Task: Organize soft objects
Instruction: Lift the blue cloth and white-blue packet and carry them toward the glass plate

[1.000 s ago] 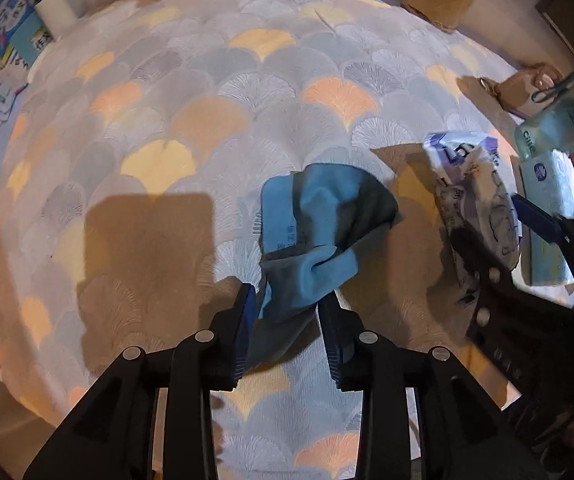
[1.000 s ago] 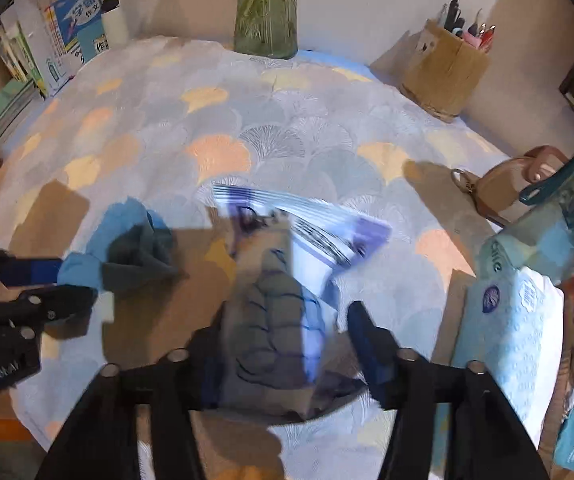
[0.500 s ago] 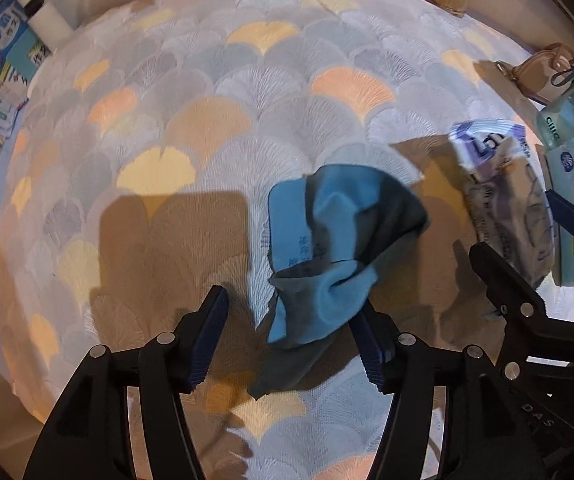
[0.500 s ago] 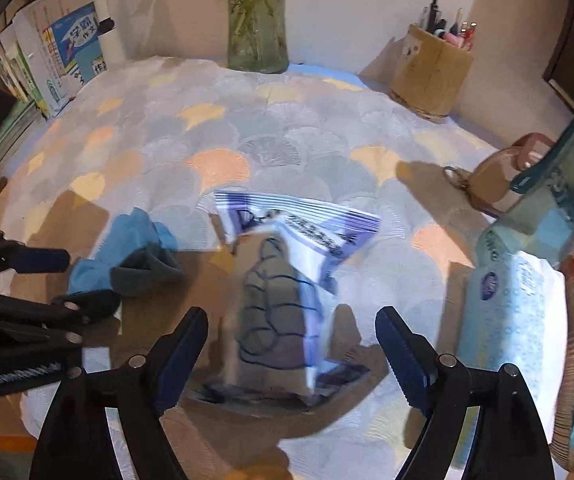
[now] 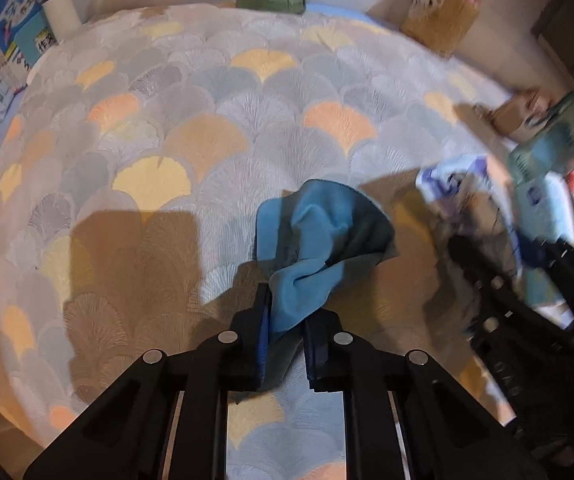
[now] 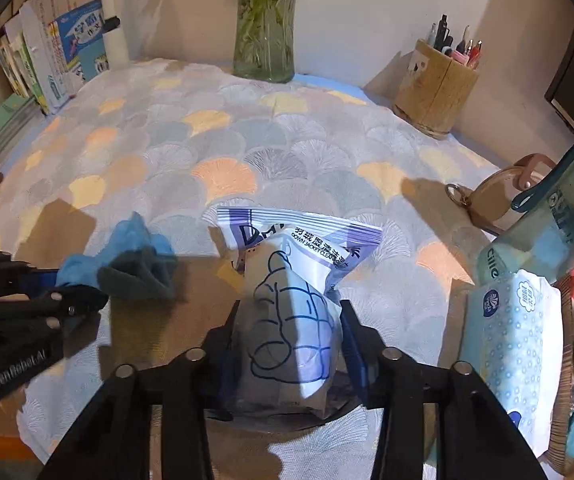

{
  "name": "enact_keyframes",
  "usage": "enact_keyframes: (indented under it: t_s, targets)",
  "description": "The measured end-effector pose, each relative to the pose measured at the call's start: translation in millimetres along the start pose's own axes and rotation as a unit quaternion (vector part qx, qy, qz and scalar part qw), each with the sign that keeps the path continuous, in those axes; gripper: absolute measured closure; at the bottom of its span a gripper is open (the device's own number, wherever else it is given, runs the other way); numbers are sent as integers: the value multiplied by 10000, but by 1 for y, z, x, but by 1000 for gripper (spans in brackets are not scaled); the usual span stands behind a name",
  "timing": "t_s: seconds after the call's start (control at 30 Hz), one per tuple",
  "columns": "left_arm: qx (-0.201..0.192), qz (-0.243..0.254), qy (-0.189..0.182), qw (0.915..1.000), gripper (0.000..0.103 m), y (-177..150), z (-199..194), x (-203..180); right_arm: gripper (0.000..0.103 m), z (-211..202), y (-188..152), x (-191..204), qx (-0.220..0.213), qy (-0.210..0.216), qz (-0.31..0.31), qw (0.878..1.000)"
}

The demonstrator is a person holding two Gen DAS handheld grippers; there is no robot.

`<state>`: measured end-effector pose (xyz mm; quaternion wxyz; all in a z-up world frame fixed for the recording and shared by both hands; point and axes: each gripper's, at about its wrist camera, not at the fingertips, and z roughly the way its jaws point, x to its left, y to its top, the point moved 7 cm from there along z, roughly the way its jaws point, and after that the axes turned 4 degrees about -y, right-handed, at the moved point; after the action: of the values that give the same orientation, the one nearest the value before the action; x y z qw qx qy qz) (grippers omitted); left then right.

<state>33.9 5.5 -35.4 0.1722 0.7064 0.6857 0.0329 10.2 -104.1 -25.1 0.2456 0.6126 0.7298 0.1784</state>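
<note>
A crumpled blue and grey cloth (image 5: 319,240) lies on the fan-patterned tablecloth (image 5: 207,128). My left gripper (image 5: 285,316) is shut on the cloth's near end. The cloth also shows at the left of the right wrist view (image 6: 127,258). A white and purple wipes packet (image 6: 295,304) lies in the middle of the right wrist view. My right gripper (image 6: 289,332) is shut on its sides. The packet shows blurred at the right of the left wrist view (image 5: 463,188).
A glass vase (image 6: 265,20) and a pen holder (image 6: 435,84) stand at the back by the wall. Books (image 6: 47,64) lean at the back left. A tissue pack (image 6: 515,344), a teal pouch (image 6: 567,216) and a brown purse (image 6: 495,200) crowd the right edge.
Both grippers, open half a second ago, have closed again: the left on the cloth's near end, the right on the wipes packet. The right gripper is blurred with motion.
</note>
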Motion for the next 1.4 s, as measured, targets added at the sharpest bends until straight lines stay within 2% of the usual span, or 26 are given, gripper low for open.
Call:
enact_keyframes:
  t_s: [0.1,0.3,0.5,0.7,0.8,0.93,1.07,1.2,1.4]
  targets:
    - [-113,-46,36,9999,92,2,-7,7,64,-4,0,-2,-46,-65,9,10000]
    - [-41,-256,78,9996,92,2,-13,25,64,-6,4,-1,-51,0,-42,10000]
    - [-414,95,142,9990,92,35,-30,10,64,-25,27,0,-390,-222,-435,9980]
    - [-677,160,21,9976,92,76,-47,-3,64,-50,57,-24,-626,-364,-233,9971]
    - [-941,559,-64,9940,92,101,-67,-32,64,-71,75,-48,-759,-521,42,9957]
    - [-1236,1158,-227,9853,92,124,-92,-76,64,-107,96,-93,-994,-445,675,9918]
    - [-1448,1476,-414,9775,92,142,-111,-114,64,-136,106,-128,-1204,-665,961,9858]
    - [-1625,1808,-432,9690,92,157,-119,-150,64,-156,107,-155,-1323,-968,1054,9808]
    - [-1762,2245,-735,9556,92,170,-132,-210,64,-165,88,-197,-1259,-1220,1378,9748]
